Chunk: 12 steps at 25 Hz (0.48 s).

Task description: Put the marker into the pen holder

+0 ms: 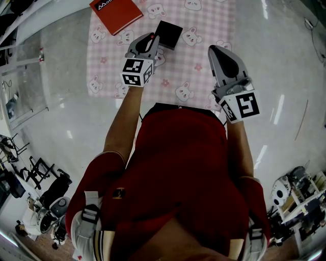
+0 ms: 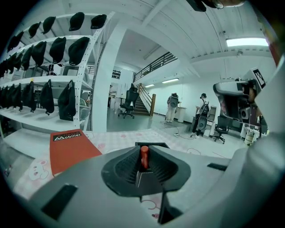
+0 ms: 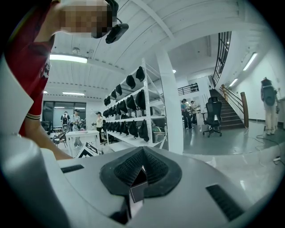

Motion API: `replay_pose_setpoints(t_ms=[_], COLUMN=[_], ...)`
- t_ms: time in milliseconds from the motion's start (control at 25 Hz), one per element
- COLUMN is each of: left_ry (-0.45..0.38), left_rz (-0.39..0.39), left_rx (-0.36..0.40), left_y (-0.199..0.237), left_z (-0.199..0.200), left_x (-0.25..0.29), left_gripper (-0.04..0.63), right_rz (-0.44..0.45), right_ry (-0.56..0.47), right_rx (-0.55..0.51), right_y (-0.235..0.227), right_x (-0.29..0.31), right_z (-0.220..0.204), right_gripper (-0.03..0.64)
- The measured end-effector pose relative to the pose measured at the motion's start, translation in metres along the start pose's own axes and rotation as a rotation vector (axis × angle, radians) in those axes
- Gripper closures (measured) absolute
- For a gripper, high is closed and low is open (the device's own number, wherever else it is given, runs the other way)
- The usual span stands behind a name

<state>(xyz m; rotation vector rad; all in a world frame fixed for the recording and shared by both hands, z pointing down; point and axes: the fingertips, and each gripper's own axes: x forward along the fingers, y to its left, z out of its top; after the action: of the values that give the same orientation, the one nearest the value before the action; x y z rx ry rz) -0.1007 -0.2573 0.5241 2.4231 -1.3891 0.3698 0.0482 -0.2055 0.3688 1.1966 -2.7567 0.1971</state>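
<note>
My left gripper (image 1: 152, 37) is shut on a red marker (image 2: 144, 156), which stands upright between its dark ribbed pads (image 2: 127, 168). Just beyond the jaw tips is the black square pen holder (image 1: 168, 34), whose rim (image 2: 152, 144) shows right behind the marker in the left gripper view. My right gripper (image 1: 217, 50) hovers over the right part of the cloth. Its jaws (image 3: 141, 171) are shut with nothing between them, and it points away from the table towards shelves.
A pink checked cloth with bunny prints (image 1: 196, 23) covers the table. A red notebook (image 1: 116, 13) lies at its far left, also seen as the red notebook (image 2: 71, 149) left of my left jaws. White shelving with black bags (image 2: 49, 89) stands to the left.
</note>
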Motion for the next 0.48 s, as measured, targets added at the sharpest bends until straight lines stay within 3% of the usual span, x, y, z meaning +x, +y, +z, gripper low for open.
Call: replay_pose_setpoints(t_ms=[480], left_ry=[0.019], left_rz=[-0.008], left_rx=[0.006], left_y=[-0.0016], left_z=[-0.0051], left_x=[-0.0030], left_gripper=[0.541], right_rz=[-0.002], right_ry=[0.006], right_rx=[0.003], right_y=[0.0012], right_x=[-0.0023], right_z=[-0.0019], right_gripper=[0.618])
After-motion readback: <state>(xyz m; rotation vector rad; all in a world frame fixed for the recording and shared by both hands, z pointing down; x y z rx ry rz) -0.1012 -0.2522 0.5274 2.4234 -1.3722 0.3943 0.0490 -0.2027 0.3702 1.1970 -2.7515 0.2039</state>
